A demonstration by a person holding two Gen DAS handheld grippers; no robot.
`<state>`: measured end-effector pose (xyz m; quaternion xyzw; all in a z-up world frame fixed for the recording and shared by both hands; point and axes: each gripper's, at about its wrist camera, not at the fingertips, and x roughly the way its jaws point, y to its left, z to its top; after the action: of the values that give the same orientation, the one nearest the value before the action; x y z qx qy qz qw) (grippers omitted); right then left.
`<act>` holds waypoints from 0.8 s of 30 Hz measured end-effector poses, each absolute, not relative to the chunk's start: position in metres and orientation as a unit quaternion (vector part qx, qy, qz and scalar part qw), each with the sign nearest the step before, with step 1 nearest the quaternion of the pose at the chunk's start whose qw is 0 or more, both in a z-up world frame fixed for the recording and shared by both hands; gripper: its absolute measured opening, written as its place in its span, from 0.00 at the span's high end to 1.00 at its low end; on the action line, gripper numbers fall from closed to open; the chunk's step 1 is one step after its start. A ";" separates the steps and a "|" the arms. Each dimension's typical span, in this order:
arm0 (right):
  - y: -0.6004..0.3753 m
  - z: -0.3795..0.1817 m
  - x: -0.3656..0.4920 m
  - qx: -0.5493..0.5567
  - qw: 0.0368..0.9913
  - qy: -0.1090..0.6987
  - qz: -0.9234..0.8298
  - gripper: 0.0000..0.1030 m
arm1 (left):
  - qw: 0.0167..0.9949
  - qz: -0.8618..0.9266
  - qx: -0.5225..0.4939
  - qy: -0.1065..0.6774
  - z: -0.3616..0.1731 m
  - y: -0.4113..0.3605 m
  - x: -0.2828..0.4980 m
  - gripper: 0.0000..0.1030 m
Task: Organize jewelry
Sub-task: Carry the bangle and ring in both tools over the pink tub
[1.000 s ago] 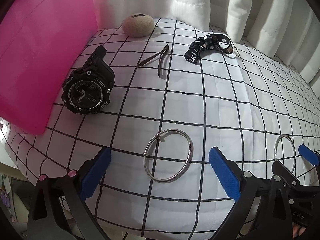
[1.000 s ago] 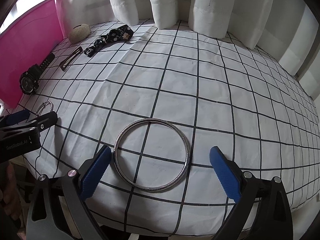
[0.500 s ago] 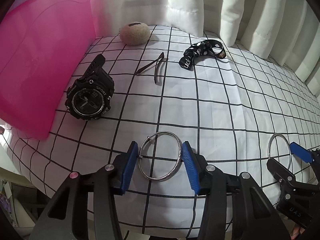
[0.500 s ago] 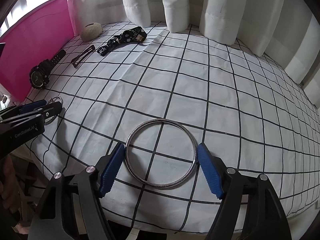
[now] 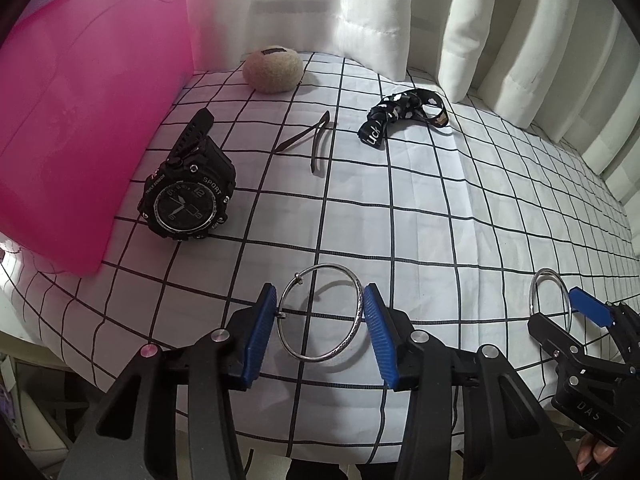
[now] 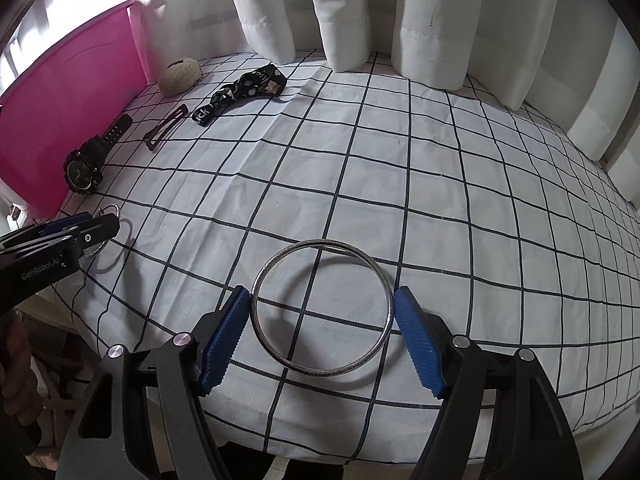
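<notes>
left gripper (image 5: 320, 320) low over checked cloth (image 5: 420, 208), pads pinching small bangle (image 5: 320, 312) | right gripper (image 6: 322, 330) low, clamped across large bangle (image 6: 322, 308)

White curtains (image 6: 352, 16) behind checked sheet (image 6: 460, 184)

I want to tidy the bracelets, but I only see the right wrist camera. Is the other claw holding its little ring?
Observer: Yes. The left claw has both blue pads pressed on the thin silver bangle with a small clasp.
Operator: My right claw grips the big plain silver hoop. What's written on the watch?
Observer: The chunky black wristwatch says SPORT on its bezel.
</notes>
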<state>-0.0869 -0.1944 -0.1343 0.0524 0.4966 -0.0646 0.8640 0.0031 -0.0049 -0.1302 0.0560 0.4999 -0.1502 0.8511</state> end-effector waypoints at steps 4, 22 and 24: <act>-0.197 -0.126 -0.087 0.053 0.867 0.491 -0.065 0.31 | 0.855 -0.157 0.051 0.492 -0.121 -0.007 0.003 0.58; -0.189 -0.036 -0.066 0.031 0.905 0.423 -0.037 0.31 | 0.890 -0.153 0.014 0.430 -0.033 0.008 0.003 0.58; -0.183 -0.021 -0.061 0.025 0.912 0.409 -0.027 0.31 | 0.897 -0.149 0.006 0.416 -0.015 0.015 0.002 0.58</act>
<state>-0.0607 -0.1834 -0.0205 0.0252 0.4092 -0.0270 0.9117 0.0024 0.0146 -0.0154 0.0056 0.4159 -0.1486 0.8971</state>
